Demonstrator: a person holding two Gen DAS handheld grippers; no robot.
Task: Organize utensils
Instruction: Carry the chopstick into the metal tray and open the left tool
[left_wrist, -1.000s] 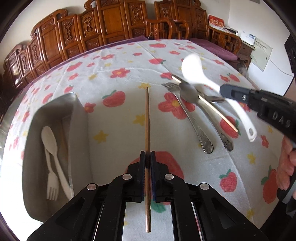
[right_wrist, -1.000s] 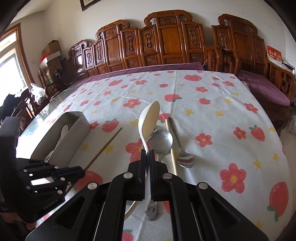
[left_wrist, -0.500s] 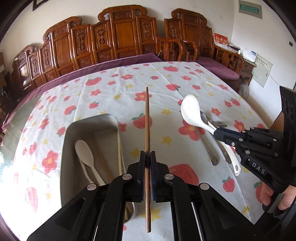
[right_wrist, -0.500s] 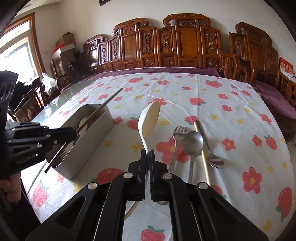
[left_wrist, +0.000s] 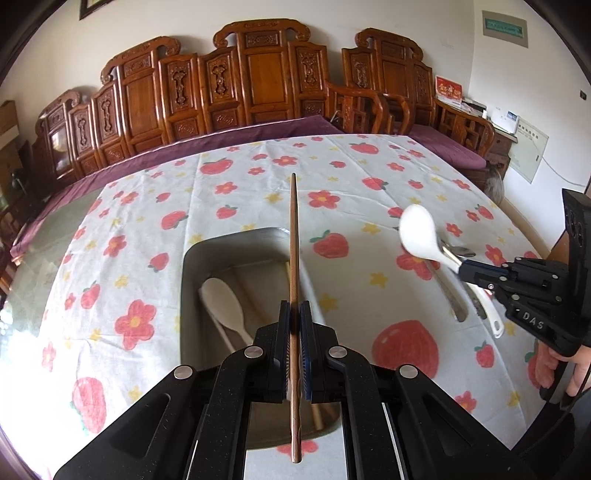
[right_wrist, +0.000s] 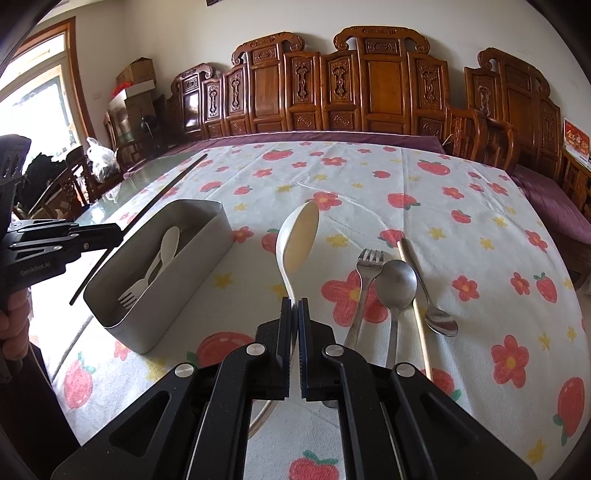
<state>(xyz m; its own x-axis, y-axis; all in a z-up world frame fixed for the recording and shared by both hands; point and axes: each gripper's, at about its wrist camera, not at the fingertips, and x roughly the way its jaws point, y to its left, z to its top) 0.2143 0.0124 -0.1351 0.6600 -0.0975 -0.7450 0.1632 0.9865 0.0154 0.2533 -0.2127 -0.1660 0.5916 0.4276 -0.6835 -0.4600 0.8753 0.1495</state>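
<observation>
My left gripper (left_wrist: 294, 314) is shut on a brown wooden chopstick (left_wrist: 294, 236), held in the air over the grey metal utensil box (left_wrist: 192, 258). Inside the box lie a pale spoon (left_wrist: 223, 308), a pale fork (right_wrist: 137, 290) and a light chopstick. My right gripper (right_wrist: 294, 308) is shut on the handle of a white ceramic soup spoon (right_wrist: 297, 242), raised above the cloth to the right of the box (right_wrist: 207, 218). From the right wrist view the left gripper (right_wrist: 110, 232) hangs at the box's left side with the chopstick (right_wrist: 162, 195) slanting over it.
On the strawberry-and-flower tablecloth (right_wrist: 480, 258) right of the soup spoon lie a metal fork (right_wrist: 364, 280), a large metal spoon (right_wrist: 395, 284), a light wooden chopstick (right_wrist: 415, 299) and a small metal spoon (right_wrist: 439, 321). Carved wooden chairs (left_wrist: 258, 74) line the table's far side.
My left gripper carried the chopstick up off the cloth and leftward until it came over the box. The right gripper with the soup spoon shifted slightly leftward, then held still.
</observation>
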